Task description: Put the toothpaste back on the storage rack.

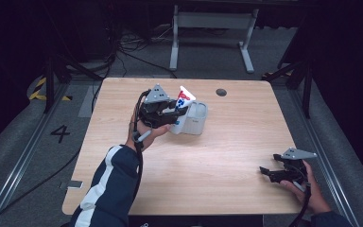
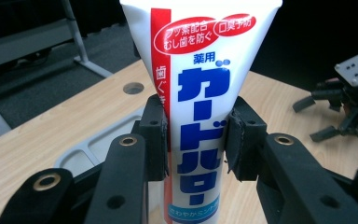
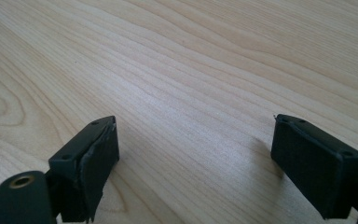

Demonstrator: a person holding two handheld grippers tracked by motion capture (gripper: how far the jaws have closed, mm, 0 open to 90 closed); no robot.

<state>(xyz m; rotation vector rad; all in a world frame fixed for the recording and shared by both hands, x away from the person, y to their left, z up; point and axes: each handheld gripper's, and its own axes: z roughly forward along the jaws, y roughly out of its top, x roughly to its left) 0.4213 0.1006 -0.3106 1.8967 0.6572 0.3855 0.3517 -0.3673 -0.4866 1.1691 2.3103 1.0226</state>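
White toothpaste tube w/ blue & red lettering, pinched mid-body between the pads of the left gripper, stands upright above a grey compartment tray near the far-centre of the wooden table. Right gripper, jaws spread wide w/ nothing between, rests at the table's near right corner, well apart.

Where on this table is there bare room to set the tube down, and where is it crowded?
The table is bare across its near middle, between the left tool and the right tool, and along the far right past the round hole. The crowded spot is the far middle, where the grey tray sits with the toothpaste tube held beside it.
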